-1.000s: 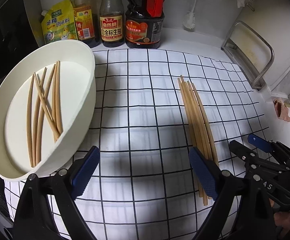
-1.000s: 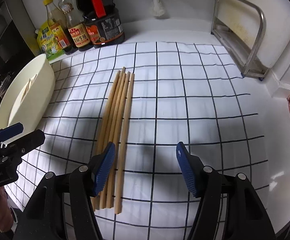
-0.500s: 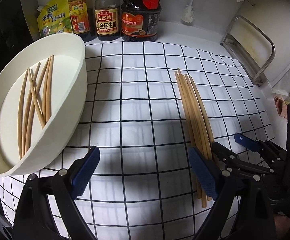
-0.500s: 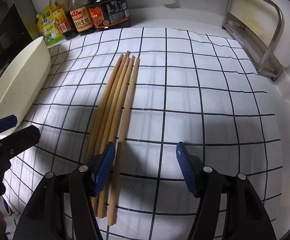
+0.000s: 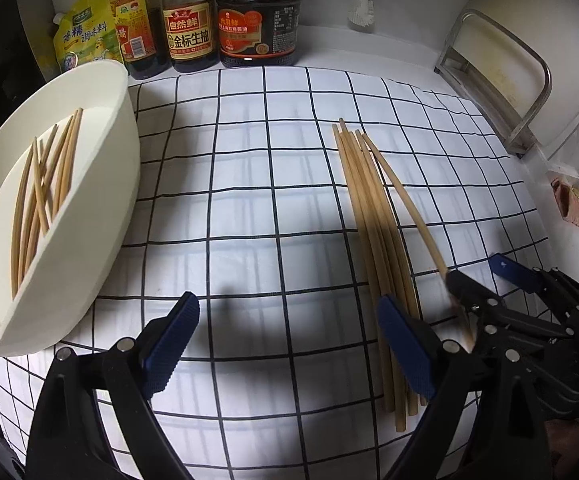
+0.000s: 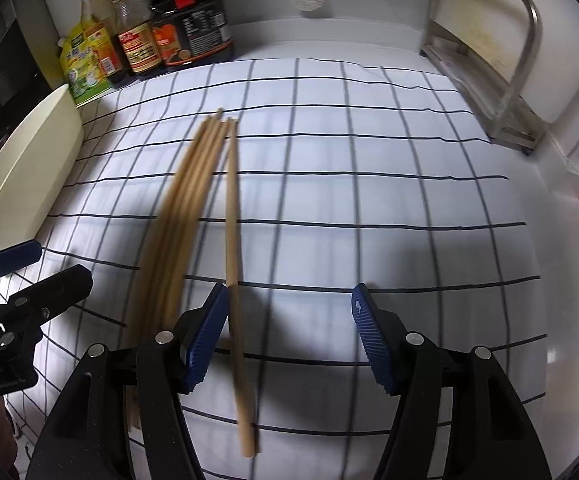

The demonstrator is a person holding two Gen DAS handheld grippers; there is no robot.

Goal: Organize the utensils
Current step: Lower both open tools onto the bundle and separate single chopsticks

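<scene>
One chopstick between wide right gripper jaws, touching left pad.

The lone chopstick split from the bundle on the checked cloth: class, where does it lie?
In the right wrist view the lone chopstick lies on the checked cloth, just right of the chopstick bundle, its near end between the right gripper's open jaws.

We count five chopsticks on the checked cloth and about six more in the one white bowl. Behind them we see three bottles and one yellow pouch.
</scene>
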